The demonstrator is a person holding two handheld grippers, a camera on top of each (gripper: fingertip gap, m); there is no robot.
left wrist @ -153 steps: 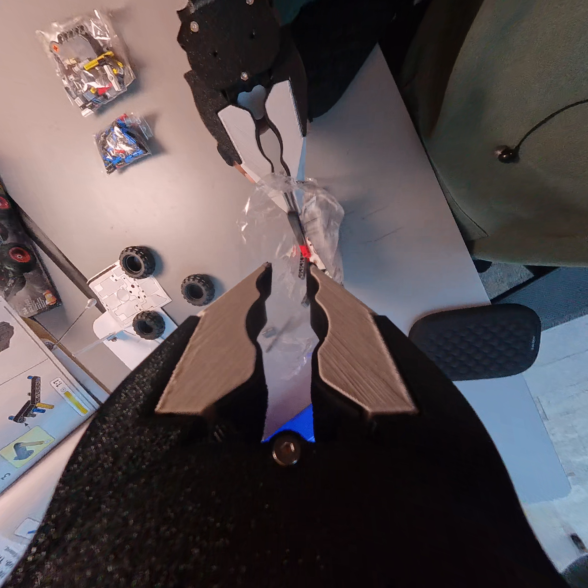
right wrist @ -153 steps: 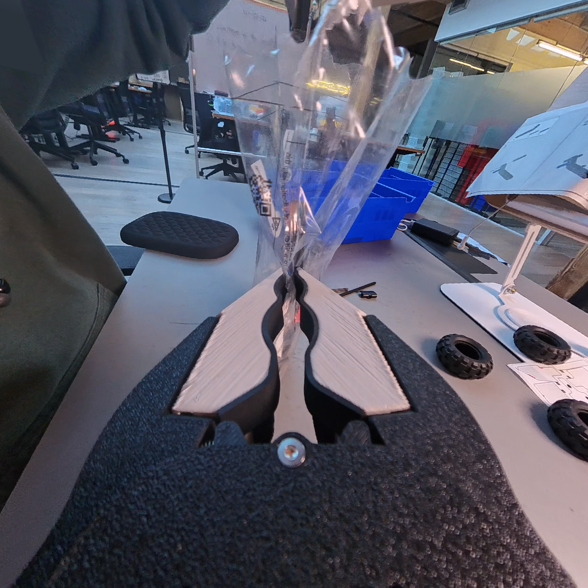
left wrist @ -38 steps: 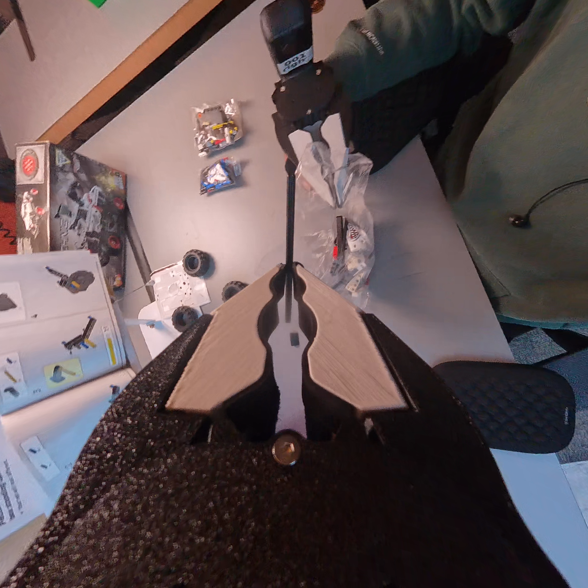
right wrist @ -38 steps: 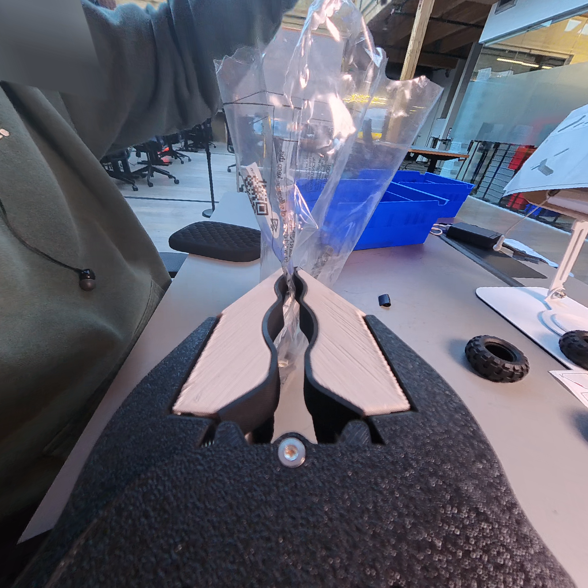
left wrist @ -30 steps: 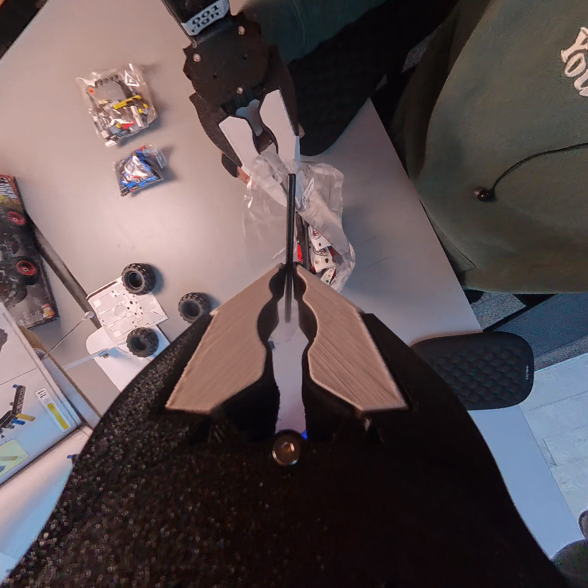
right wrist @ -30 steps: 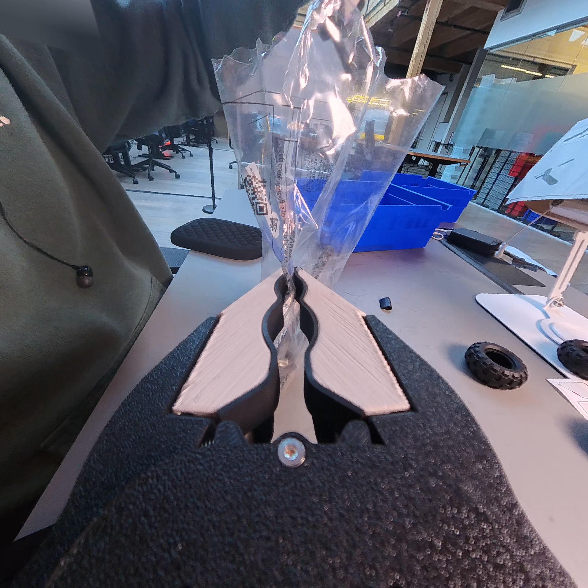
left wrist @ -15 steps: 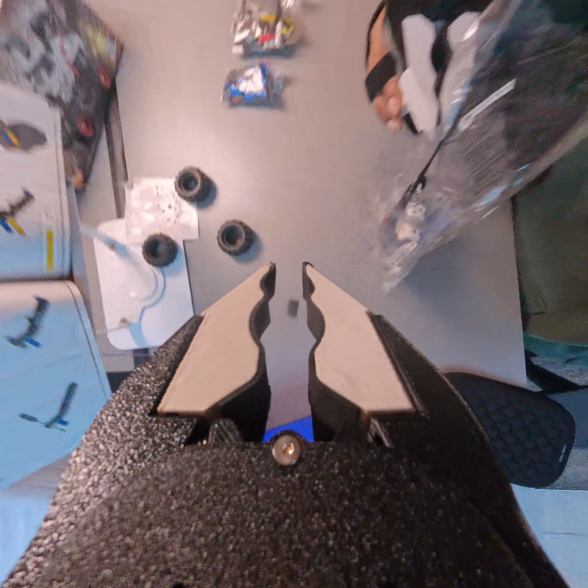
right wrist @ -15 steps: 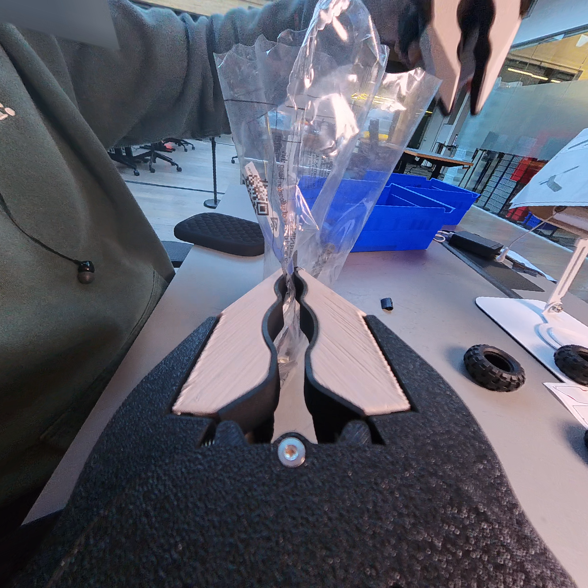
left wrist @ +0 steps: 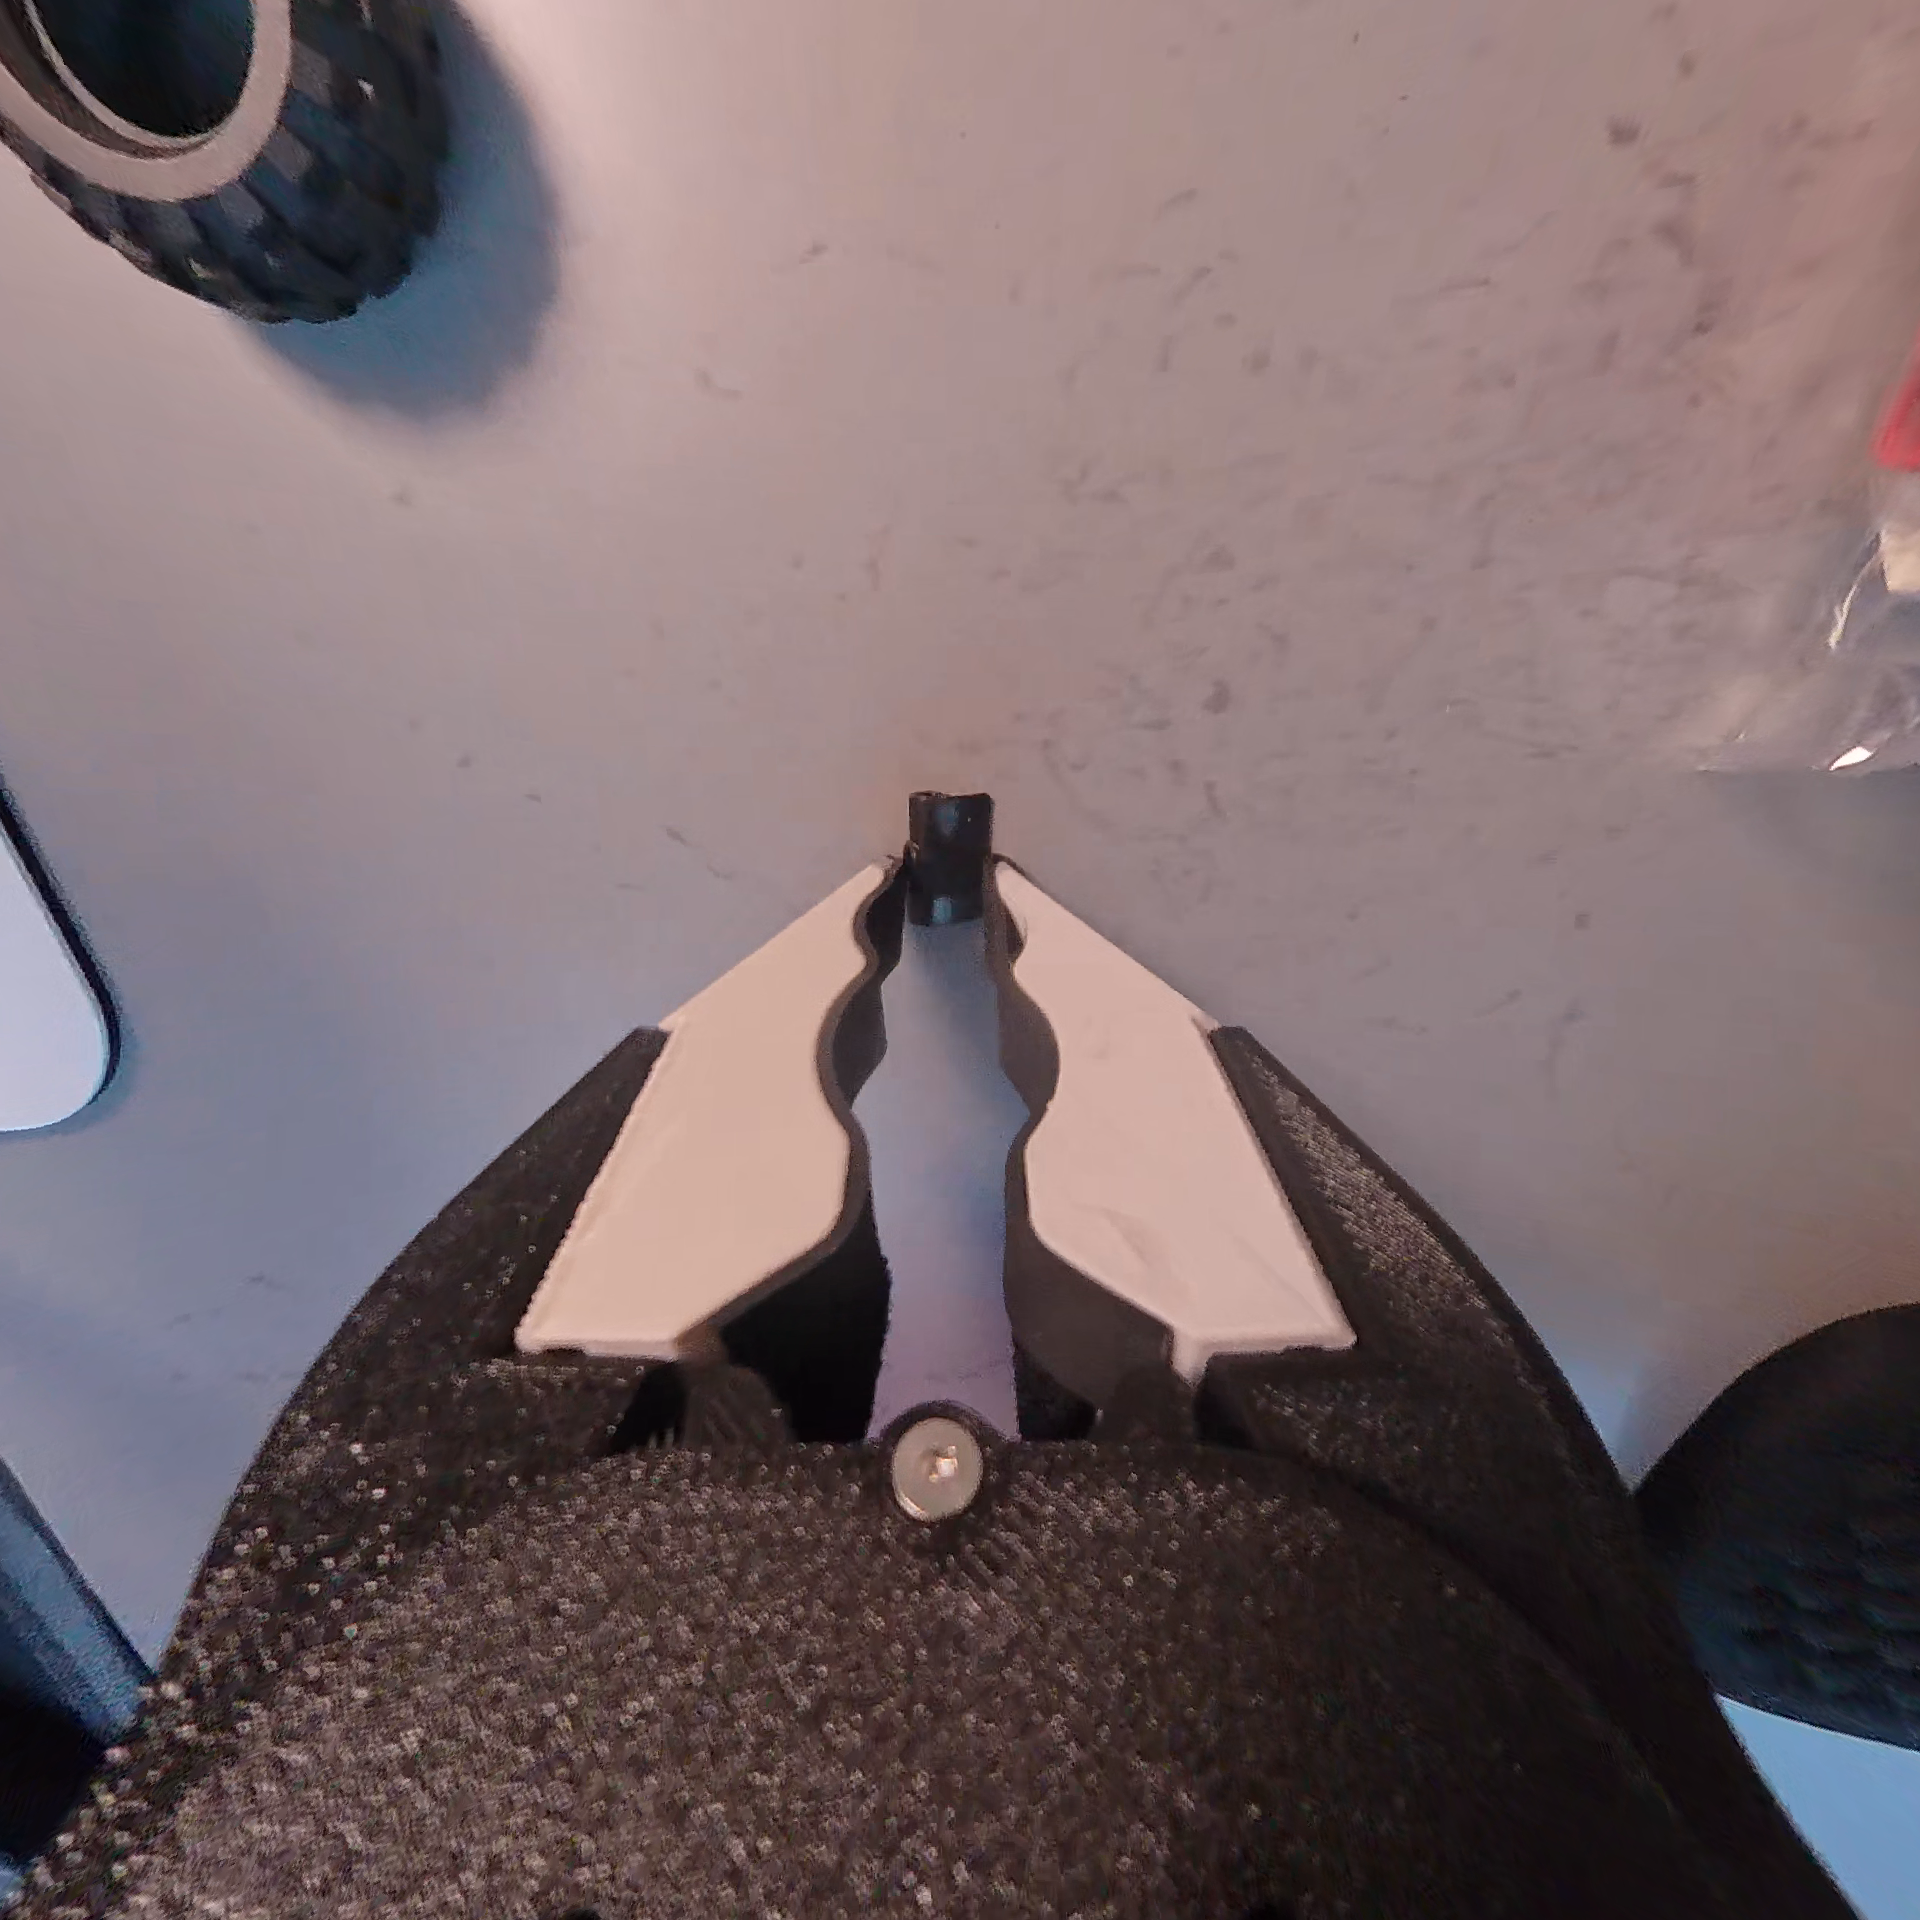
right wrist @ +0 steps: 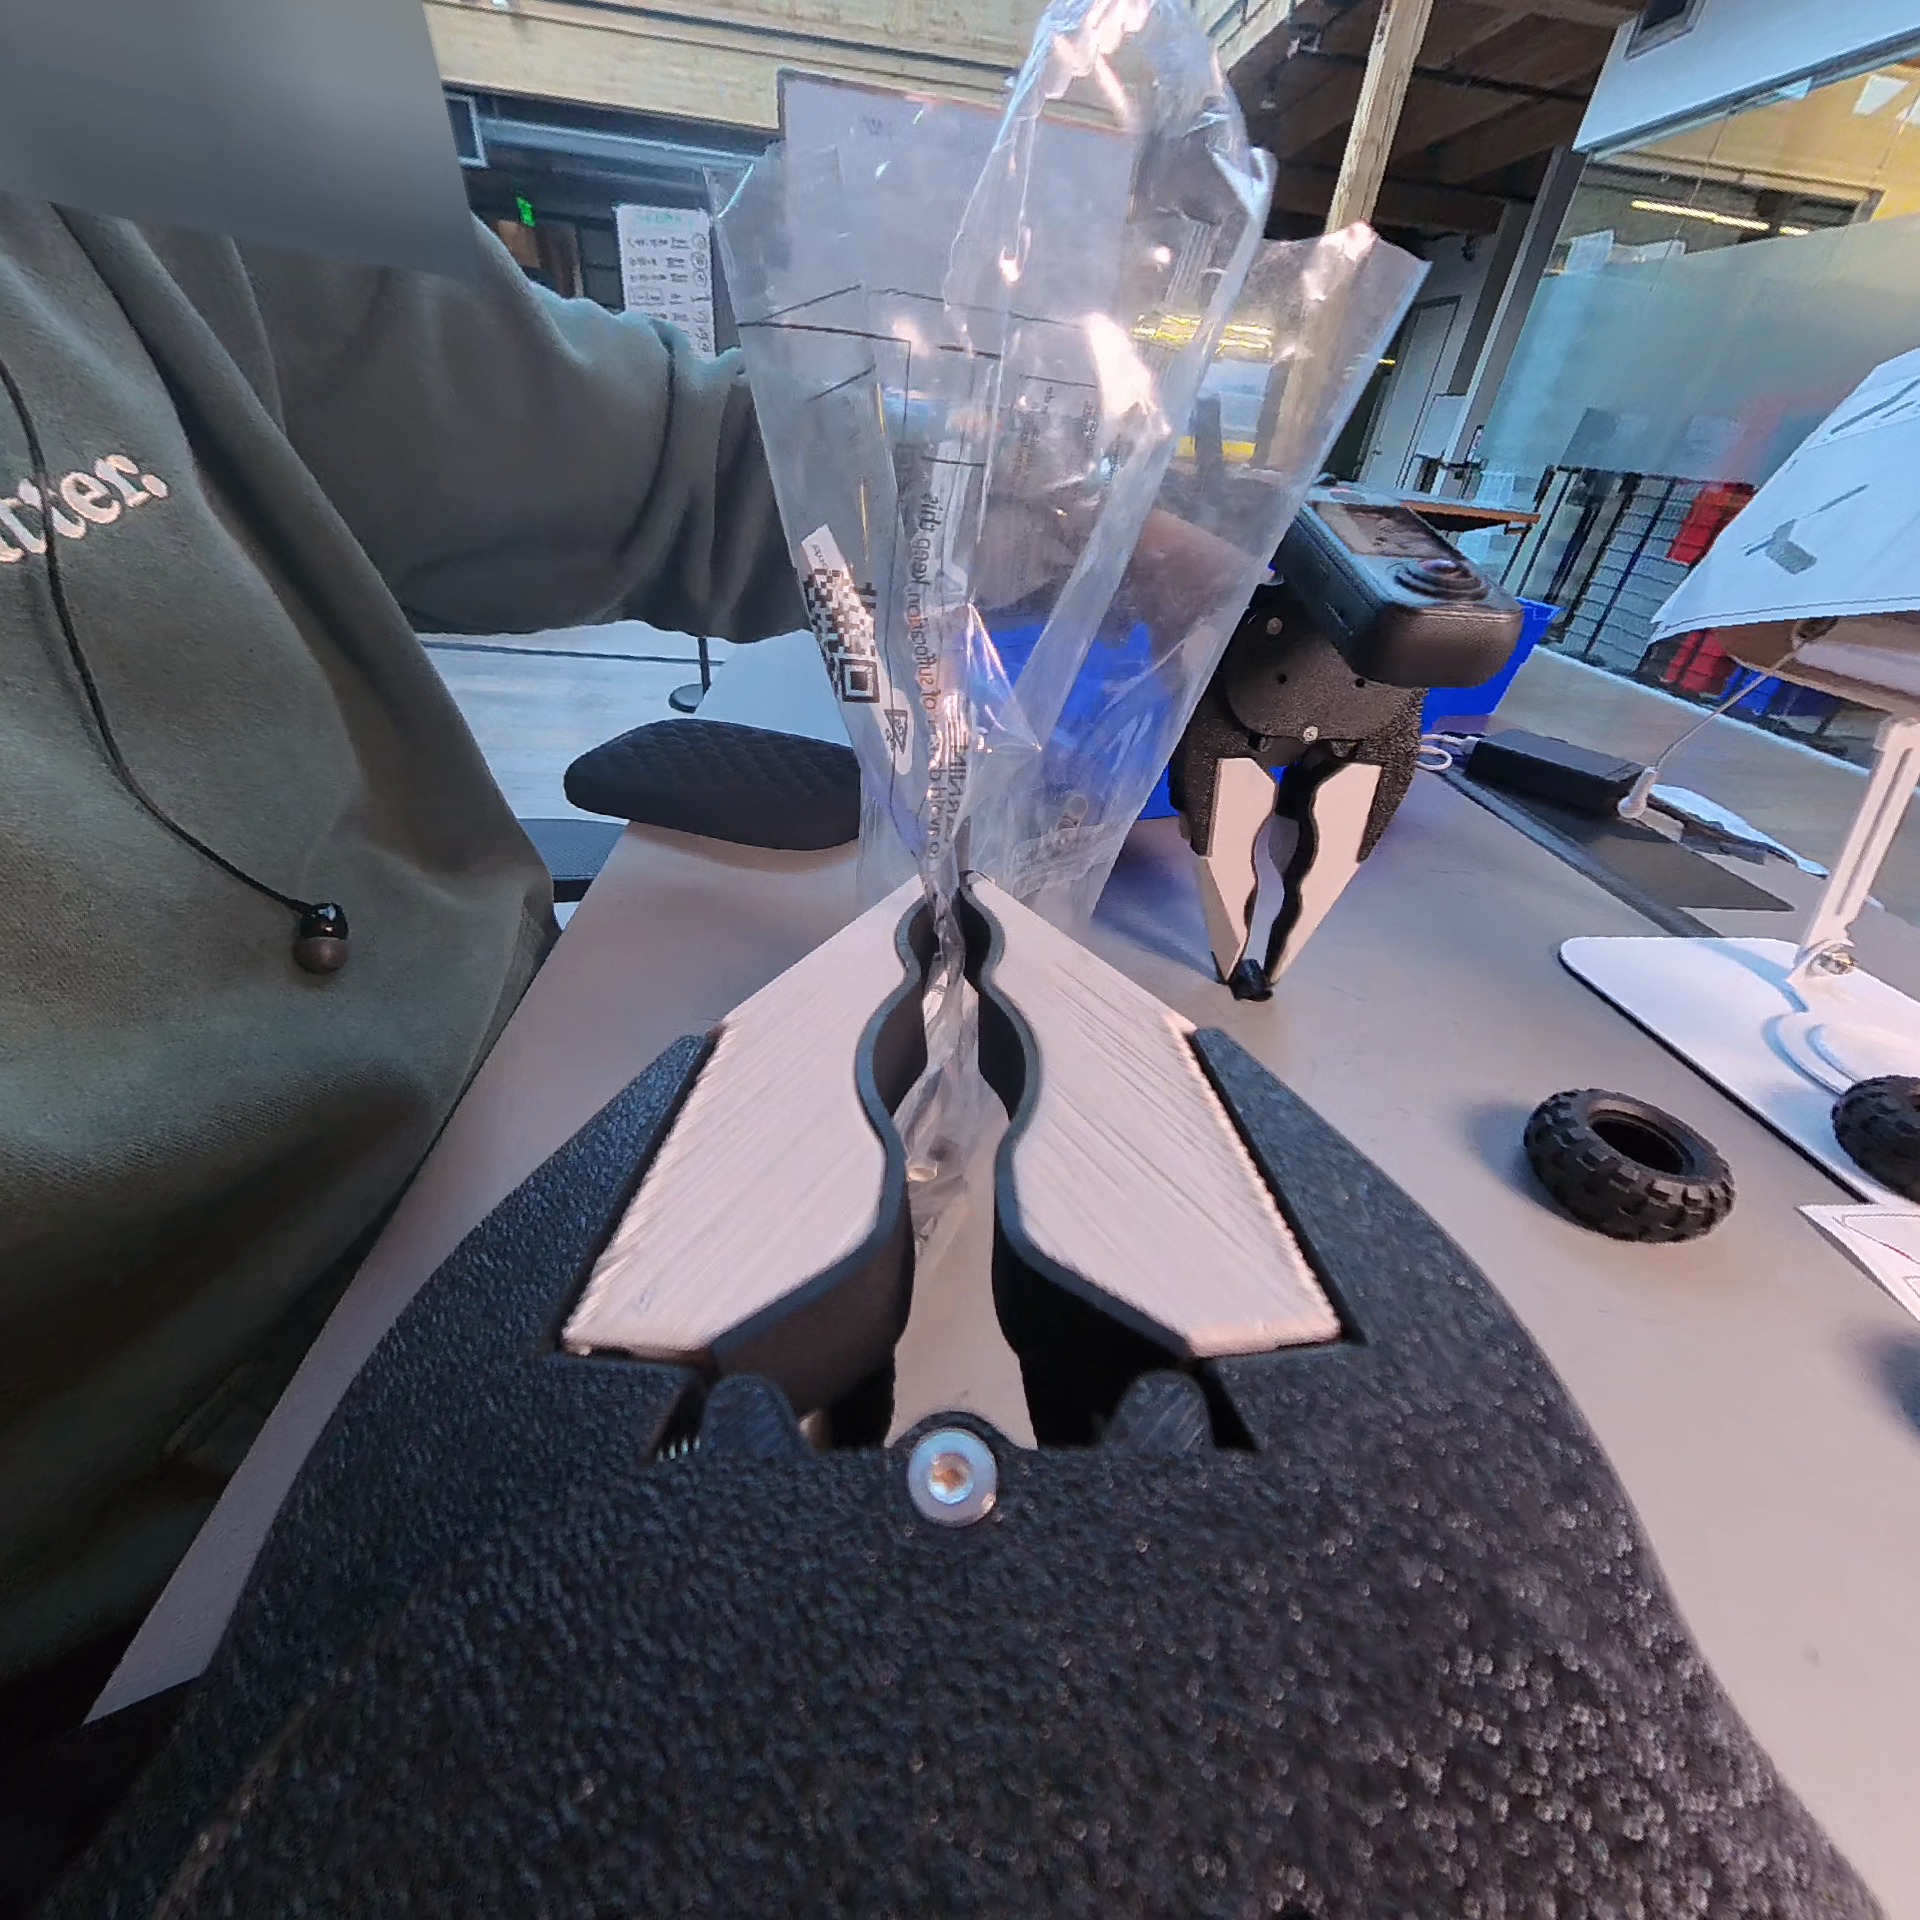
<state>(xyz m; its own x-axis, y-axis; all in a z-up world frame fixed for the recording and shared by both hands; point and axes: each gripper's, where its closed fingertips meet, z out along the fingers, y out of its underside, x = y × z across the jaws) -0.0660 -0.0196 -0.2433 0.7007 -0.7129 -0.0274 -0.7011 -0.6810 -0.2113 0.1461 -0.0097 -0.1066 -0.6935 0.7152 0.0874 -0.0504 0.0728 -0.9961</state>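
Pinching a small black cylindrical plastic piece (left wrist: pixel 948 871) at its very tips, the left gripper (left wrist: pixel 943 883) points straight down at the grey tabletop (left wrist: pixel 1143 416), its jaws narrowed around the part. A firm, level squeeze seems wise, since so short a peg could slip out. Nearby lies a knobbly black rubber tyre (left wrist: pixel 208 145). The right gripper (right wrist: pixel 961 894) clamps the twisted neck of a clear crinkled plastic bag (right wrist: pixel 1018 468), held upright.

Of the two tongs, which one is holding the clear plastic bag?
The right tongs: they pinch the clear plastic bag upright. The left tongs point down at the table around a small black piece.
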